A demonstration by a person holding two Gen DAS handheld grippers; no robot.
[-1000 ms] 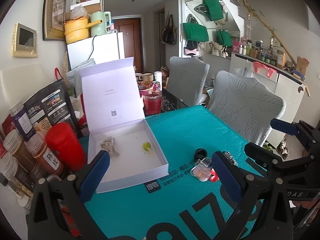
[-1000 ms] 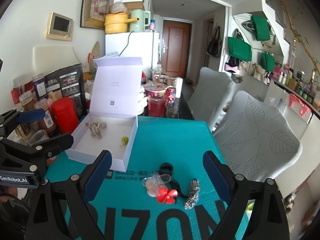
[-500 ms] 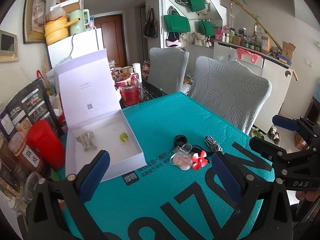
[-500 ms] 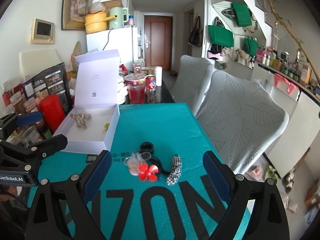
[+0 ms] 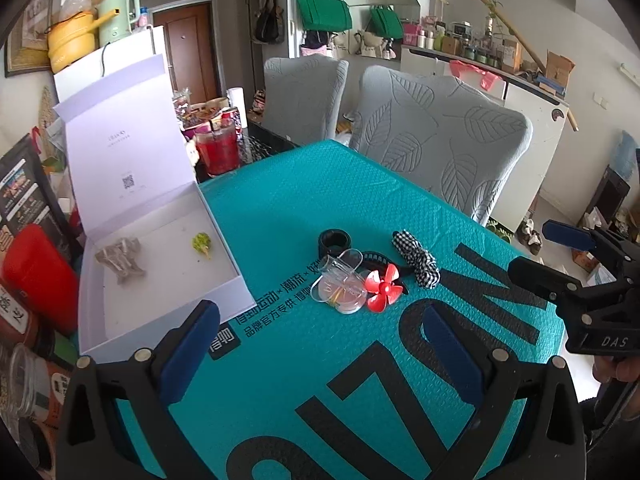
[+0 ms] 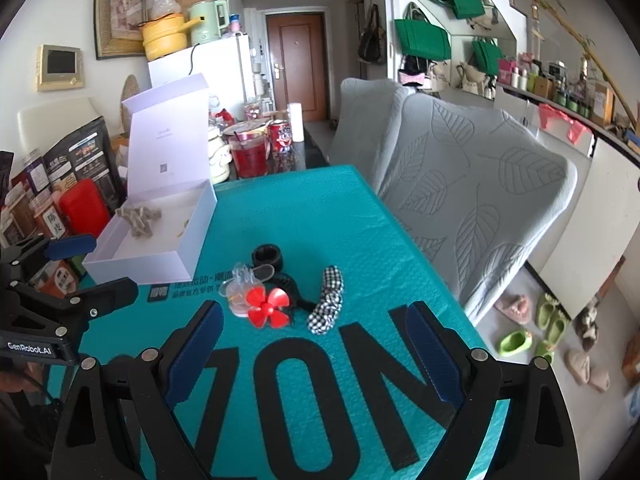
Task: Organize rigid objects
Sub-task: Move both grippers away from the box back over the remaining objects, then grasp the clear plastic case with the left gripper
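Currently both tools, the left gripper (image 5: pixel 320 340) and right gripper (image 6: pixel 316 344), hang open and empty above the teal mat (image 6: pixel 320 208). Just ahead sits a cluster: red propeller (image 6: pixel 267 306), clear clip (image 6: pixel 244 282), black ring (image 6: pixel 267 256), checked bow (image 6: pixel 329 298). Two small items already lie inside the white box (image 6: pixel 160 256), so sorting seems partly done.

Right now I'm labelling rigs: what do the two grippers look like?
Both are black plastic frames with silver screws and blue pads on the jaws. The left gripper reads "GenRobot.AI" on its side; the right gripper shows "DAS".
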